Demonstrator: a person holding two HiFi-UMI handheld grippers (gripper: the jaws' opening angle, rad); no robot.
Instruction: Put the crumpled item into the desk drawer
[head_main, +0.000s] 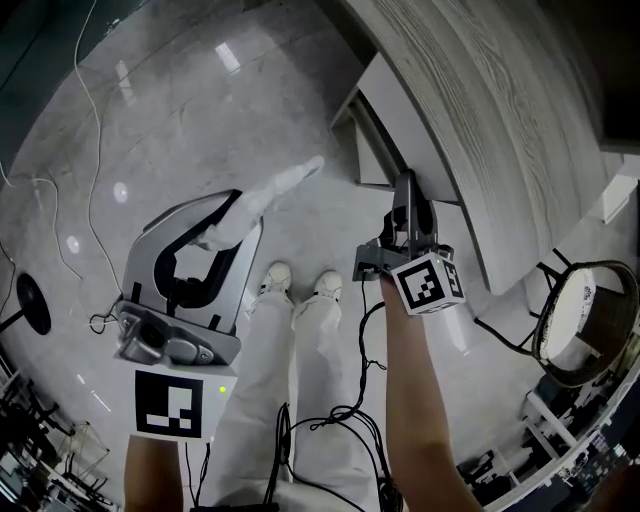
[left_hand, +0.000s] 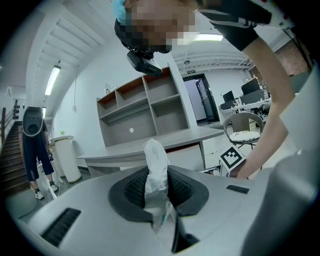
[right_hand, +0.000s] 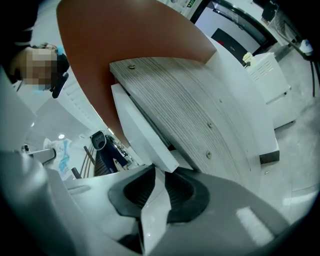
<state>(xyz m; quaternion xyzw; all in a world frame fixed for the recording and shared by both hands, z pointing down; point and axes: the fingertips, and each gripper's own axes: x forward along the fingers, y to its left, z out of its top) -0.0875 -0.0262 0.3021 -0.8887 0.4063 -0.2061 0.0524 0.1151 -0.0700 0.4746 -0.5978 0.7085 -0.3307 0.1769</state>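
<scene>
The left gripper (head_main: 228, 225) had its jaws clamped on the crumpled item (head_main: 280, 188), a white, creased wrapper that stood up between the pads in the left gripper view (left_hand: 156, 170) and stuck out past them, held in the air above the grey marble floor (head_main: 180, 120). A person's two white shoes (head_main: 275, 275) showed just beneath it on that floor. On the other side, the right gripper (head_main: 407, 200) was pressed up to the desk, and its jaws were closed on the edge of the white drawer front (right_hand: 140, 130), which ran between the pads in the right gripper view. The drawer front (head_main: 395, 105) sat directly under the edge of the wood-grain tabletop (head_main: 480, 90). The crumpled item remained outside the drawer, well apart from it. A round-seated chair (head_main: 585, 320) stood farther off beside the desk.
</scene>
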